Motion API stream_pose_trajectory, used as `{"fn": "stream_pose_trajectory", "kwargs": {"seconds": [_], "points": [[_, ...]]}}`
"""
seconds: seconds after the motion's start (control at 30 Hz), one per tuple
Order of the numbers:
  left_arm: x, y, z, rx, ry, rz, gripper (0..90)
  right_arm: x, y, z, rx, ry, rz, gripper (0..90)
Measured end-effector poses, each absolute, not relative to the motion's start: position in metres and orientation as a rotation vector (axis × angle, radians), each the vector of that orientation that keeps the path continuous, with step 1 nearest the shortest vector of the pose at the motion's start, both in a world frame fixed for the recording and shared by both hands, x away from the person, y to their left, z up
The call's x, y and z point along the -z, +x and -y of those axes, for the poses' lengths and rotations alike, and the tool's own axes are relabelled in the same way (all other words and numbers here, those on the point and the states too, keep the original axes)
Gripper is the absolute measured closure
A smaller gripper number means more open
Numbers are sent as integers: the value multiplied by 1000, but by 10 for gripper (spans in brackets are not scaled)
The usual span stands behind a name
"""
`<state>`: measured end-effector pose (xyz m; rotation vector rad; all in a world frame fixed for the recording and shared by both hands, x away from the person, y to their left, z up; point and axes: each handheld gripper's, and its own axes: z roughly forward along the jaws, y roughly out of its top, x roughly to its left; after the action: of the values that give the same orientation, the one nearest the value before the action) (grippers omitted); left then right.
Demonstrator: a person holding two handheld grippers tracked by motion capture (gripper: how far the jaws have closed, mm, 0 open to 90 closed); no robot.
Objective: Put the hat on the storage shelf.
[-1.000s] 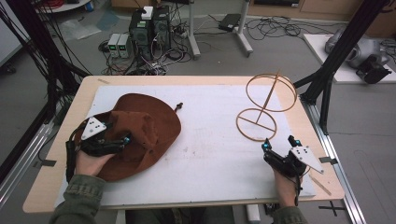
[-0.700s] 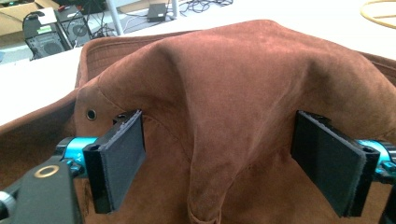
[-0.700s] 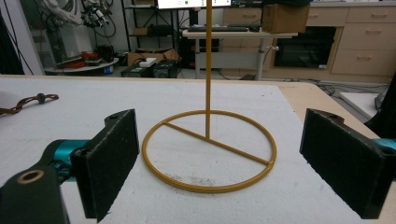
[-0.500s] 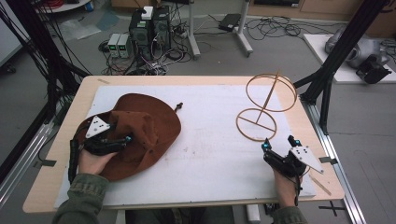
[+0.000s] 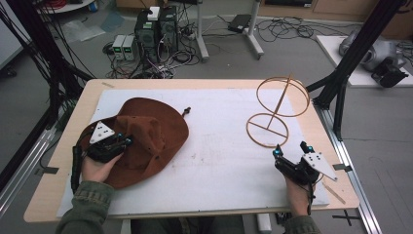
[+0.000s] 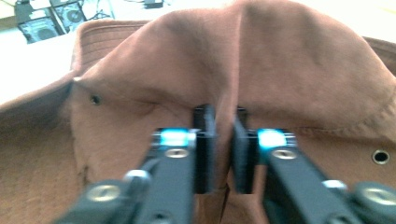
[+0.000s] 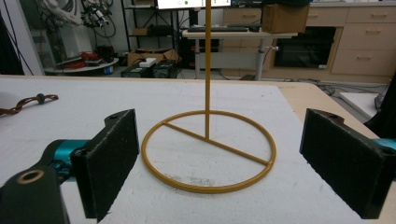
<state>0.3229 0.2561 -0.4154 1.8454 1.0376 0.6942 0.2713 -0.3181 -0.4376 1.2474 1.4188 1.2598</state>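
Note:
A brown felt hat (image 5: 151, 134) lies on the left of the white mat (image 5: 219, 161), crown up. My left gripper (image 5: 125, 142) rests on the hat's near-left side. In the left gripper view its jaws are pinched on a raised fold of the hat's crown (image 6: 261, 70), so the left gripper (image 6: 224, 149) is shut on the hat. A yellow wire hat stand (image 5: 267, 129) rises at the right, with a ring base, a post and a tilted top ring (image 5: 283, 95). My right gripper (image 5: 290, 148) sits just in front of the stand, open and holding nothing. The stand's base ring (image 7: 205, 188) lies beyond its pads (image 7: 112, 158).
The hat's cord with a bead (image 5: 186, 111) trails on the mat behind the brim, and the cord (image 7: 28, 102) appears far left in the right gripper view. The wooden table edge (image 5: 195, 214) runs along the front. Black frame posts (image 5: 341, 73) stand at the table's corners.
My left gripper has edged slightly to the right over the hat, towards its crown. The right gripper and the stand have not moved.

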Motion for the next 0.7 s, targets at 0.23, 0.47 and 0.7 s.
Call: {"fn": "stream_pose_trajectory", "kwargs": {"seconds": [0.23,0.47,0.7], "points": [[416,321,-258,-694,1832,-1025,894,438,272,319,-1255,1242,-1415,110],[415,320,-259,-702,1837,-1012,897,438,271,318,-1258,1243,-1417,110],[415,317,-262,-705,1799,-1007,896,438,271,318,-1262,1248,-1419,110]]}}
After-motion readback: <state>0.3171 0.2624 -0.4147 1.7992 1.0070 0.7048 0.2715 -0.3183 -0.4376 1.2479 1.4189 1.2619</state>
